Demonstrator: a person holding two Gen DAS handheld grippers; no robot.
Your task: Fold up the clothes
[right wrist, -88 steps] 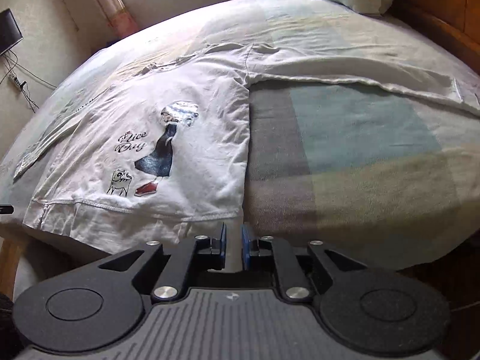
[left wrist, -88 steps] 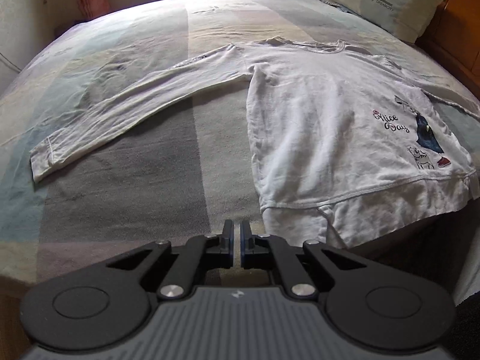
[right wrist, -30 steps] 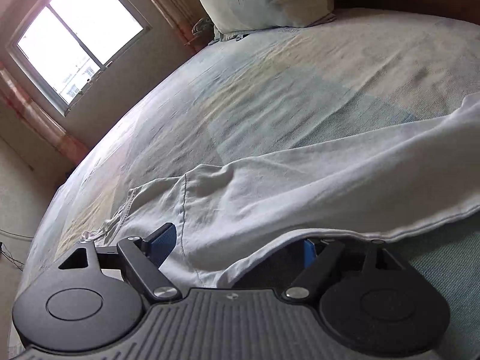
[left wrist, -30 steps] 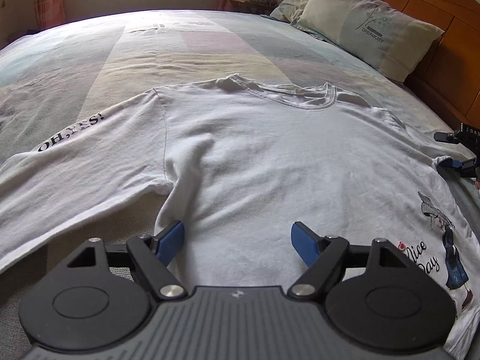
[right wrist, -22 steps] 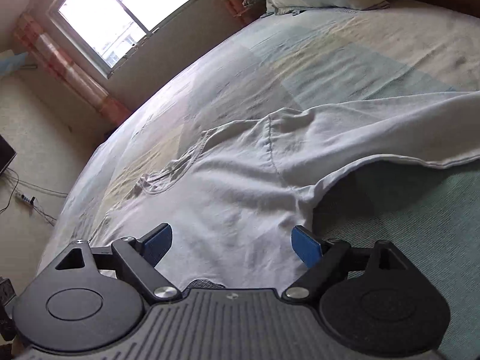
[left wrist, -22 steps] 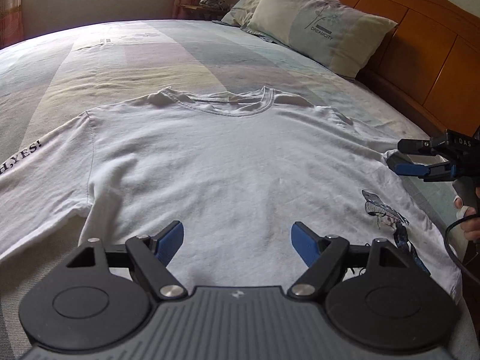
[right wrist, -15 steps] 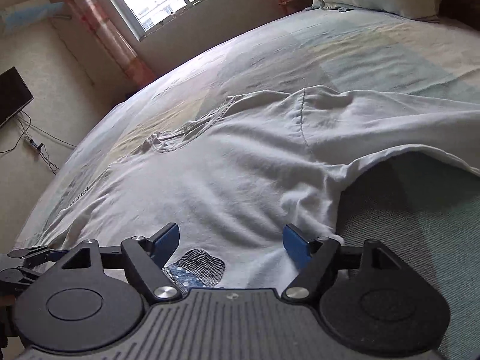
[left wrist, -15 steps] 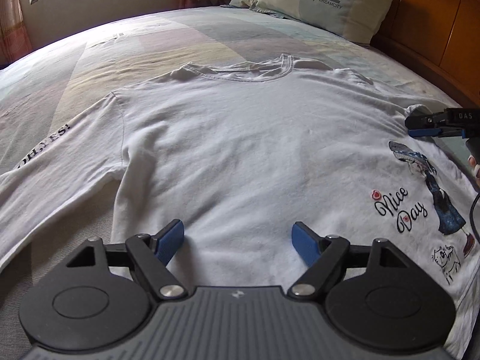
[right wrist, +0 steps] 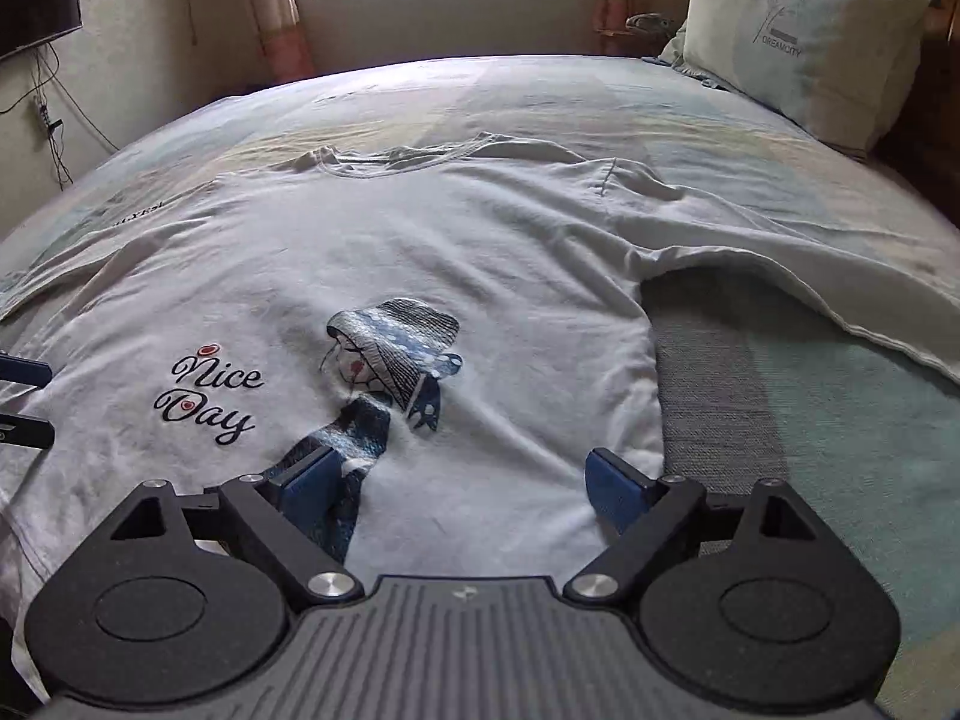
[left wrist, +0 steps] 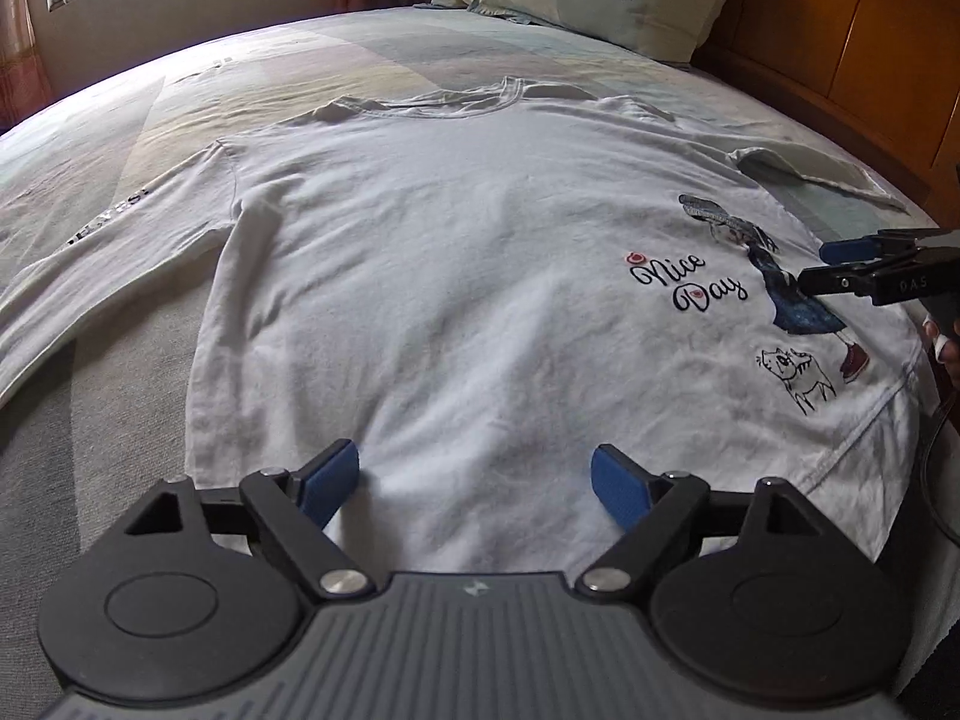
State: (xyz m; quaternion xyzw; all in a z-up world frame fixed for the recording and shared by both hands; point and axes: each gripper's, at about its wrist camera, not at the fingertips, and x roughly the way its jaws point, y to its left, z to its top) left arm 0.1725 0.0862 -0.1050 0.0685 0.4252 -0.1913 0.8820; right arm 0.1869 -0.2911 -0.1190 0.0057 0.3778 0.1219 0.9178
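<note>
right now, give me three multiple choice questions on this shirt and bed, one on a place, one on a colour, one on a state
1. Where does the shirt lie?
A. flat on the bed
B. on the floor
C. on a hanger

2. What colour is the shirt's cloth?
A. red
B. white
C. black

3. How does the left gripper stand?
A. clamped on a sleeve
B. clamped on the pillow
C. open, nothing pinched

Answers:
1 A: its body is spread across the bed cover, neck toward the pillow.
2 B: the cloth is white, with a Nice Day print on it.
3 C: its jaws are opening, with shirt cloth lying below the blue pads and not pinched.
</note>
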